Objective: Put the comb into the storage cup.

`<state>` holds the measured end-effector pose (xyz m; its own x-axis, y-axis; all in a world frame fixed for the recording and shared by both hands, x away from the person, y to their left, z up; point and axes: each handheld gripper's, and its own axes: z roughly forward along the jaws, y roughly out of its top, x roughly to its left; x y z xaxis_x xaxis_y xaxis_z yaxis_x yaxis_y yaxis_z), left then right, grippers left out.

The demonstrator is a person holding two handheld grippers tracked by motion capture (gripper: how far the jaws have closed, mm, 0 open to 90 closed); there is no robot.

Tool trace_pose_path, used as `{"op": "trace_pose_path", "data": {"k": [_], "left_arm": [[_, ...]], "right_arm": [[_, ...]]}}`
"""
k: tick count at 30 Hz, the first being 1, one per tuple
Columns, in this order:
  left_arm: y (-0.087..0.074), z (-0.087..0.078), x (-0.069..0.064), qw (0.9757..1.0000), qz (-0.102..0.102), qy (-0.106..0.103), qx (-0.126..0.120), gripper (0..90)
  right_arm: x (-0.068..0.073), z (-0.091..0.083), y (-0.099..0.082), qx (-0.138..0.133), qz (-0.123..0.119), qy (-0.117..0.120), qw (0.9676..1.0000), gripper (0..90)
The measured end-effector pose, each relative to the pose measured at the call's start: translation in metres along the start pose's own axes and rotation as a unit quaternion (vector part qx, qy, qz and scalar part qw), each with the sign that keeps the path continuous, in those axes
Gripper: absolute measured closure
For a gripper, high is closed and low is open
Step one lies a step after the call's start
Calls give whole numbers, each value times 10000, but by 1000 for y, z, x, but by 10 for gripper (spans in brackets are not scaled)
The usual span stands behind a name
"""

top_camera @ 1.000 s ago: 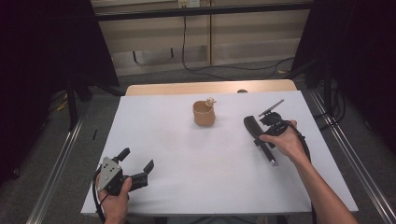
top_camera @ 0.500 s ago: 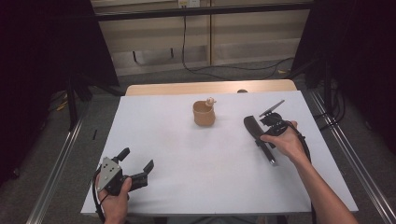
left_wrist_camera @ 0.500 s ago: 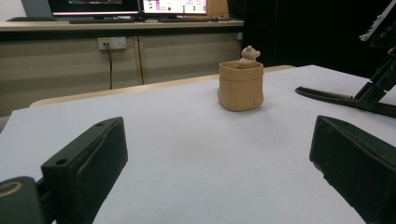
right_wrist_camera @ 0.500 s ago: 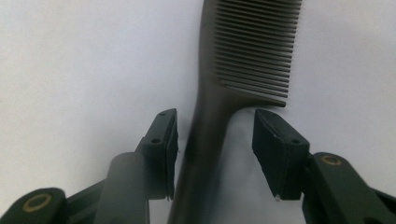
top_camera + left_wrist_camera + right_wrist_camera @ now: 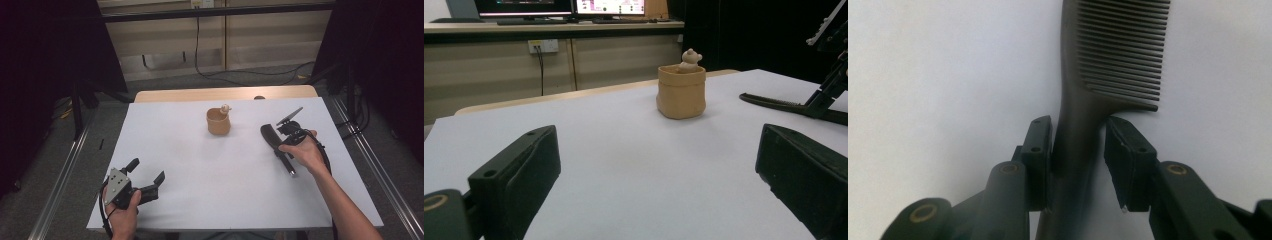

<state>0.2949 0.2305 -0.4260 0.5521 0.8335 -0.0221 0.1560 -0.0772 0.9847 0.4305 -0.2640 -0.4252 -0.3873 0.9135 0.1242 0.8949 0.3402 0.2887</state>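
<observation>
2 grippers worked over the white table (image 5: 200, 165), which carried 1 black comb (image 5: 274, 140) and 1 tan pot (image 5: 218, 122) with 1 small bear figure (image 5: 225, 108) poking out of it. The right gripper (image 5: 1077, 150) had just been closing its jaws around the comb's handle, just below the teeth; 1 pad touched the handle, while the other seemed a sliver short, though the angle made that hard to judge. The left gripper (image 5: 145, 182) rested near the table's front-left corner, jaws spread wide, holding nothing.

White table (image 5: 200, 170), beige wall panels (image 5: 165, 45) behind — black curtains (image 5: 45, 75) either side, grey floor (image 5: 65, 150), monitors (image 5: 559, 6) on a desk.
</observation>
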Motion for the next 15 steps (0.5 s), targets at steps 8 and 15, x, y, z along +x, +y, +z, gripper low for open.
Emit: {"op": "trace_pose_path", "data": {"k": [8,15], "left_arm": [[0,0,0,10000,47,-16,4,43],[0,1,0,10000,46,-37,21,43]], "right_arm": [[1,1,1,50,79,-154,9998,720],[2,1,2,73,178,-240,9995,730]]}}
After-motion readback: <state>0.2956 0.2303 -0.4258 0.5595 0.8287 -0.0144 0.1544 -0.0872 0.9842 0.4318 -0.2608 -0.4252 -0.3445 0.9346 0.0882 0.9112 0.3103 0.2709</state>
